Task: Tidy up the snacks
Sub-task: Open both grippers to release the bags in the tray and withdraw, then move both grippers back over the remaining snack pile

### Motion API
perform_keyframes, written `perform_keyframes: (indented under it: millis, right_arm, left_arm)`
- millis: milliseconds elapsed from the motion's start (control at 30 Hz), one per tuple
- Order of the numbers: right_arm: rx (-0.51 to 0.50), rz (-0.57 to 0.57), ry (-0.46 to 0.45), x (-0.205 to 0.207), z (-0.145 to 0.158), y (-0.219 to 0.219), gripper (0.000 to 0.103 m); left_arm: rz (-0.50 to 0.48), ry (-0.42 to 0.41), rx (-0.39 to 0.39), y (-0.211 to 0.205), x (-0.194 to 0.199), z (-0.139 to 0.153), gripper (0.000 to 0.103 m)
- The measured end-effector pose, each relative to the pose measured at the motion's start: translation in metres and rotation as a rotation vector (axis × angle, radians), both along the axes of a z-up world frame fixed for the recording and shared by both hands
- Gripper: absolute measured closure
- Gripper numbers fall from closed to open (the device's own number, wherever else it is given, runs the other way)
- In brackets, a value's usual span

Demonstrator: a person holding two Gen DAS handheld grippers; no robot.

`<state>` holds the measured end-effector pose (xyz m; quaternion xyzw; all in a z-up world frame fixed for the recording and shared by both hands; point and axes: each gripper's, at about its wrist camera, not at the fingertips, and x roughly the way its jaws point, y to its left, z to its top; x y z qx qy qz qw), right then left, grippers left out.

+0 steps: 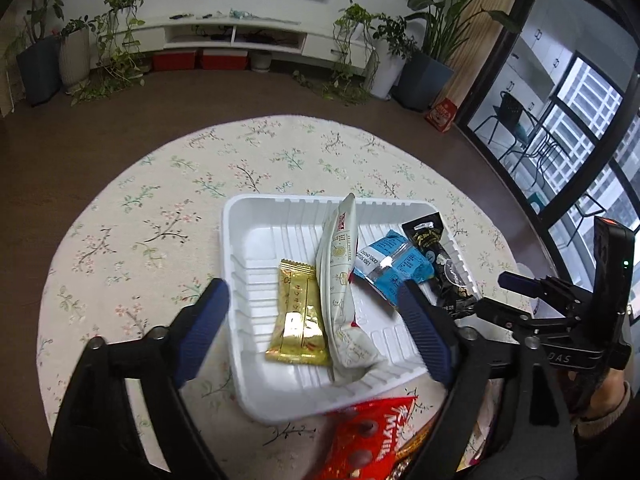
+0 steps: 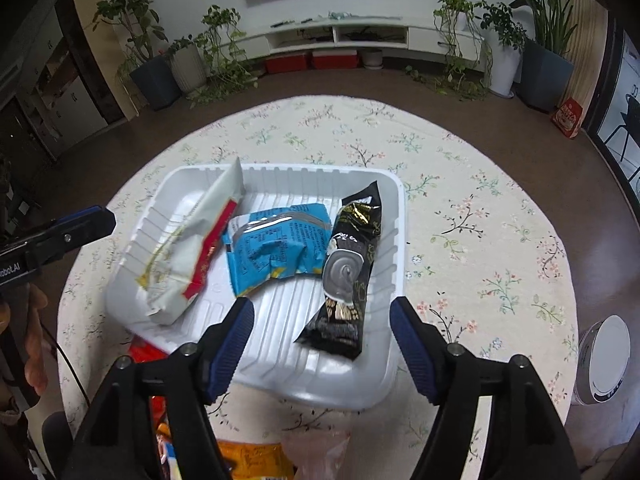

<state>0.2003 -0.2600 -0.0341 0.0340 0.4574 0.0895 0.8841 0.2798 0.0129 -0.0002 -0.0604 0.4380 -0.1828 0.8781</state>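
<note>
Over the white tray point(image 1: 280, 216) both grippers hang with fingers spread wide and nothing between them: the left gripper point(image 1: 316, 300) above the gold packet point(image 1: 298, 316) and the cream pouch point(image 1: 340, 292), the right gripper point(image 2: 322, 316) above the black bar point(image 2: 348, 264). Four snacks already lie in the tray, the blue packet point(image 2: 276, 248) between pouch and bar, so the step in hand looks like fetching the next one from the heap at 6 o'clock, where a red bag point(image 1: 372, 436) and an orange packet point(image 2: 256, 456) wait; what else is in that heap is hard to tell under the fingers. To do it well, clear the tray rim before dropping, pinch a loose packet across its flat middle, and set it into the bare floor at the tray's 9 o'clock rather than onto the leaning pouch. Beneath sits a round table in a floral cloth point(image 2: 480, 200); a small white dish point(image 2: 608, 360) stands at its 3 o'clock edge. Beyond are brown flooring, potted plants point(image 2: 140, 40) and a low white TV shelf point(image 1: 240, 32) at 12 o'clock.
</note>
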Motion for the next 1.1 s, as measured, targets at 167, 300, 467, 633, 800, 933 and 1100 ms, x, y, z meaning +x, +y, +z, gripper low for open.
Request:
perform_keyframes:
  millis: [167,300,467,633,800,933,1100]
  right_arm:
    - [0.084,0.011,-0.094,-0.042,0.022,-0.014,0.019]
    - [0.128,0.011,-0.146,-0.077,0.032,-0.022,0.015]
    - [0.155,-0.009,-0.170,-0.119,0.033,-0.027,0.015]
    - [0.170,-0.022,-0.172,-0.150,0.026,-0.027,0.015]
    - [0.169,-0.002,-0.178,-0.177,0.020,-0.020,0.015]
    - [0.190,-0.003,-0.160,-0.197,0.012,-0.017,0.015]
    - [0.177,-0.002,-0.132,-0.216,-0.001,-0.012,0.015]
  left_arm:
    - [0.011,-0.093,0.019,0.017,-0.043,0.019,0.003]
    - [0.035,-0.113,0.000,0.031,-0.081,0.025,0.002]
    - [0.086,-0.037,-0.029,0.045,-0.129,0.019,0.002]
    - [0.140,-0.016,0.002,0.047,-0.180,0.004,0.002]
    - [0.171,-0.018,-0.001,0.044,-0.218,-0.009,0.001]
    - [0.166,0.003,0.042,0.032,-0.243,-0.020,0.001]
    - [0.194,0.074,0.068,0.022,-0.256,-0.037,0.001]
